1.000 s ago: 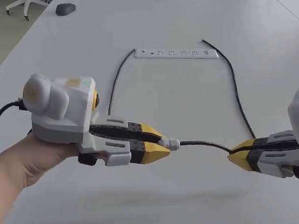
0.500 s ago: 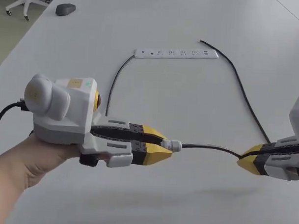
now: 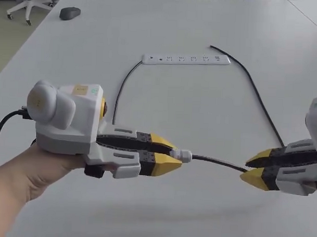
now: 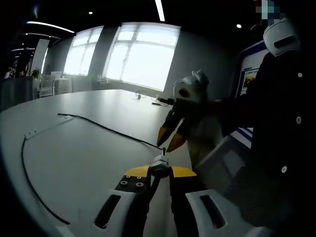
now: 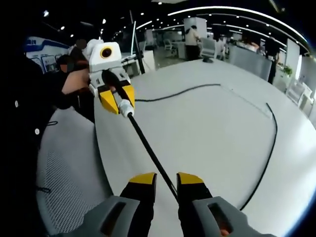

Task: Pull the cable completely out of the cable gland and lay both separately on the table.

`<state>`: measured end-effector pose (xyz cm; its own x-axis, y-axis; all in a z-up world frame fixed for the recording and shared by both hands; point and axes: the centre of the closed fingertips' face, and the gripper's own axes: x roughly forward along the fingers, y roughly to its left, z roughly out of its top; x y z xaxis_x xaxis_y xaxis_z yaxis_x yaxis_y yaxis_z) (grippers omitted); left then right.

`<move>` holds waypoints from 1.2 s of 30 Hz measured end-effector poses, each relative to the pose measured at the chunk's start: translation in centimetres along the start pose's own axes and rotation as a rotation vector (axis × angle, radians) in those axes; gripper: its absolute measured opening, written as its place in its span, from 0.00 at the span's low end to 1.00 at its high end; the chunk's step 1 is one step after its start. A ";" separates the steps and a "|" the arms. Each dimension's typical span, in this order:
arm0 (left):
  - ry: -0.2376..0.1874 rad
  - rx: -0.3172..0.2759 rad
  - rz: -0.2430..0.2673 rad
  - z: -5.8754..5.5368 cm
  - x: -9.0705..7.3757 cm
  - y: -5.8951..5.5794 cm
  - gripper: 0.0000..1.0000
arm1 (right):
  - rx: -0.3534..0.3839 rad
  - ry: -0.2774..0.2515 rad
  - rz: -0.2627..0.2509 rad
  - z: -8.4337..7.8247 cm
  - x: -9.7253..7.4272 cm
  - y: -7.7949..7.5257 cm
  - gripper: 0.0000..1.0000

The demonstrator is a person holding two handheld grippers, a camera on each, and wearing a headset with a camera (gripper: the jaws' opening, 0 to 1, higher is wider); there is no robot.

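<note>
Cable gland (image 3: 183, 154), cable (image 3: 214, 162) inside, pinched in left claw (image 3: 175, 155); right claw (image 3: 245, 170) parted loosely around cable.

Over the white table (image 3: 200, 109), the left gripper (image 3: 175, 156) clamps a small white plastic cable gland (image 3: 182, 154); a thin black cable (image 3: 214, 162) runs from it between the right gripper's (image 3: 246, 170) parted yellow jaws.

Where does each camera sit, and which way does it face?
Head view: on the headset, looking down at the table, left gripper, right gripper and a hand.
Left gripper view: on the left gripper, facing the right gripper and the person's torso.
Right gripper view: on the right gripper, facing the left gripper and hand.
All share the cable.
</note>
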<state>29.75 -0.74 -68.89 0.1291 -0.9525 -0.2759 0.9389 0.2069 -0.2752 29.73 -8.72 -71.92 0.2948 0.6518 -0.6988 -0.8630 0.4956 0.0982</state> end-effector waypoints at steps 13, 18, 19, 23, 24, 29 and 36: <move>0.006 0.021 -0.013 0.4 0.4 -0.6 0.15 | -0.247 -0.079 0.062 4.5 1.8 4.2 0.05; 0.015 0.023 -0.017 0.3 0.4 -0.6 0.15 | -0.275 -0.078 0.068 4.7 2.2 4.3 0.04; 0.015 0.024 -0.016 0.3 0.4 -0.6 0.15 | -0.275 -0.075 0.064 4.7 2.3 4.2 0.04; 0.014 0.024 -0.016 0.3 0.5 -0.6 0.15 | -0.289 -0.071 0.058 4.7 2.4 4.0 0.01; 0.013 0.022 -0.018 0.3 0.5 -0.6 0.15 | -0.282 -0.068 0.063 4.6 2.4 4.0 0.01; 0.005 0.023 -0.019 0.5 0.6 -0.6 0.15 | -0.251 -0.076 0.048 4.7 2.2 3.8 0.00; -0.004 0.027 -0.014 0.7 0.7 -0.4 0.15 | -0.193 -0.086 0.048 4.7 1.9 3.2 0.00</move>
<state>29.70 -1.66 -68.34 0.1172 -0.9560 -0.2688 0.9489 0.1876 -0.2538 29.46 -3.19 -69.65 0.2783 0.7224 -0.6331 -0.9370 0.3490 -0.0136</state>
